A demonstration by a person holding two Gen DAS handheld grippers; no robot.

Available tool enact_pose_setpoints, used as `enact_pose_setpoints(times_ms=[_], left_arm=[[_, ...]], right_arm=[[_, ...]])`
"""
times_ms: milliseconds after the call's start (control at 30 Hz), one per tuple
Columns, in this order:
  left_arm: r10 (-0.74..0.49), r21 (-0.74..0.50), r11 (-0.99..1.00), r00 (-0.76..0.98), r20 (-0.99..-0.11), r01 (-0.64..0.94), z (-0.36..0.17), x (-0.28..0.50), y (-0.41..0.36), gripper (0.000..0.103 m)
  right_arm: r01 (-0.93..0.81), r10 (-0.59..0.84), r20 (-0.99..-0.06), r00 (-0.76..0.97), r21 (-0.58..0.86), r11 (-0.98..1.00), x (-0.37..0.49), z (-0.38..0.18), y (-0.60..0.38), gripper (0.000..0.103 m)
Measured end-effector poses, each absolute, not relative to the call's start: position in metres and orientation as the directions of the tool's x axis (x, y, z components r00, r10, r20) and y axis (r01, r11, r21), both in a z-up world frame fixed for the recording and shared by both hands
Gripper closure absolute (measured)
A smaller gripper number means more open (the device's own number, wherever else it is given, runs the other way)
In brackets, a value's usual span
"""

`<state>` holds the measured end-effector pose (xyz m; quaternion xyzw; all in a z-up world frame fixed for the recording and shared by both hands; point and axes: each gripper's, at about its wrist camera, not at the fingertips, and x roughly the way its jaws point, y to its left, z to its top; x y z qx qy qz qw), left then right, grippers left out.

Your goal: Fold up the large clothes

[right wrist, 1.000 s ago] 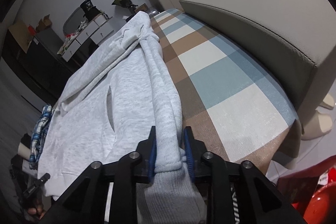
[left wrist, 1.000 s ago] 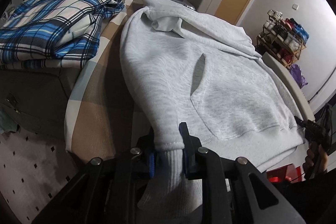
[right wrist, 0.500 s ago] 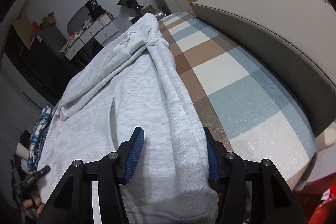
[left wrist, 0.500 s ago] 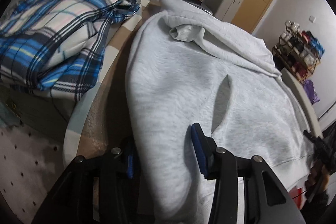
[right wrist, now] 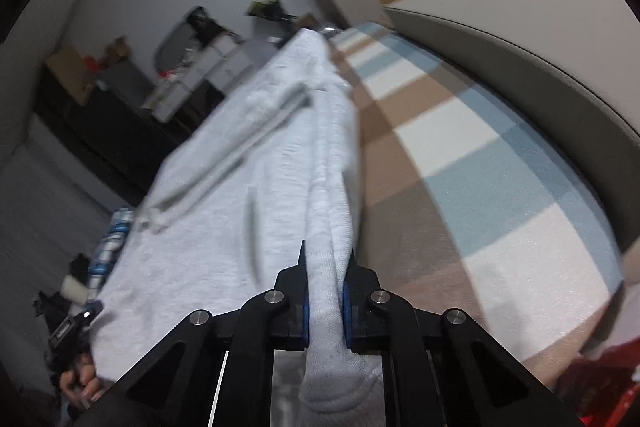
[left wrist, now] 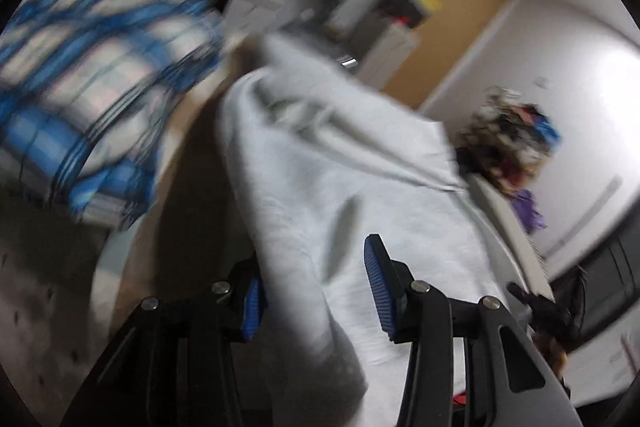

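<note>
A light grey hoodie [left wrist: 332,163] lies spread on the checked bed cover [right wrist: 472,155]. My left gripper [left wrist: 316,291] is open, its blue-padded jaws wide apart on either side of the hoodie's left sleeve, which lies loose between them. My right gripper [right wrist: 325,291] is shut on the hoodie's right sleeve [right wrist: 326,307], near the cuff, which hangs out below the jaws. The hoodie also shows in the right wrist view [right wrist: 248,195]. The left wrist view is blurred by motion.
A folded blue plaid garment [left wrist: 92,99] lies on the left of the bed. A grey headboard cushion [right wrist: 520,39] runs along the right. White drawers [right wrist: 208,75], a wooden door [left wrist: 448,15] and a shoe rack [left wrist: 512,143] stand at the back.
One second ago both grippers held the sleeve cuffs. Both opened; now the right gripper has shut on the right sleeve again, and the left stays open and has swung fast.
</note>
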<state>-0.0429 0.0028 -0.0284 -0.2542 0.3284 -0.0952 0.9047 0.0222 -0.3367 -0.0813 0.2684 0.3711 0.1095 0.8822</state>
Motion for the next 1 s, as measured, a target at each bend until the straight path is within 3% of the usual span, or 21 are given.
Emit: enact_pose_setpoints(times_ms=[67,233,267,300,333,400,433,500,633,733,867,933,1000], left_arm=[[-0.347,-0.483,0.874,0.757,-0.554,0.047,-0.026,-0.040,-0.005,0.064],[-0.293,-0.495,0.861,0.685,-0.667,-0.114,-0.056,-0.019,0.005,0.065],[-0.252,-0.482,0.860,0.683,-0.685,-0.166,-0.059,-0.018,0.009,0.070],[-0.213,-0.468,0.858,0.680,-0.702,-0.214,-0.062,-0.017,0.013,0.083],[-0.202,-0.473,0.848,0.678,-0.707,-0.240,-0.064,-0.016,0.017,0.086],[-0.207,-0.496,0.834,0.696,-0.688,-0.242,-0.064,-0.019,0.019,0.095],[-0.190,-0.476,0.846,0.699,-0.689,-0.239,-0.061,-0.021,0.017,0.097],[-0.159,-0.426,0.878,0.707,-0.689,-0.219,-0.053,-0.025,0.009,0.098],[-0.114,-0.356,0.911,0.702,-0.703,-0.209,-0.049,-0.040,0.010,0.099],[-0.157,-0.383,0.901,0.669,-0.726,-0.204,-0.062,-0.040,0.021,0.099],[-0.213,-0.425,0.889,0.667,-0.715,-0.172,-0.064,-0.043,0.024,0.090],[-0.255,-0.456,0.878,0.661,-0.705,-0.148,-0.063,-0.036,0.022,0.075],[-0.256,-0.449,0.882,0.652,-0.714,-0.145,-0.063,-0.032,0.017,0.074]], right_arm=[[-0.055,0.458,-0.515,0.725,0.620,0.783,0.018,-0.074,-0.339,0.093],[0.073,0.322,-0.668,0.671,0.491,0.868,0.029,-0.087,-0.335,0.087],[0.079,0.318,-0.680,0.660,0.485,0.871,0.030,-0.090,-0.333,0.081],[0.082,0.322,-0.686,0.653,0.487,0.870,0.032,-0.093,-0.333,0.075],[0.084,0.329,-0.689,0.645,0.493,0.866,0.033,-0.094,-0.331,0.065],[0.072,0.347,-0.681,0.645,0.507,0.859,0.036,-0.095,-0.329,0.064],[0.075,0.337,-0.687,0.644,0.495,0.866,0.038,-0.095,-0.328,0.066],[0.082,0.305,-0.699,0.647,0.461,0.884,0.038,-0.093,-0.325,0.094],[0.080,0.264,-0.662,0.702,0.441,0.894,0.019,-0.075,-0.335,0.098],[0.096,0.262,-0.700,0.664,0.428,0.899,0.015,-0.081,-0.342,0.097],[0.104,0.325,-0.716,0.618,0.485,0.868,0.015,-0.095,-0.347,0.078],[0.076,0.368,-0.692,0.621,0.521,0.850,0.012,-0.093,-0.347,0.067],[0.059,0.363,-0.690,0.627,0.506,0.860,0.012,-0.092,-0.343,0.067]])
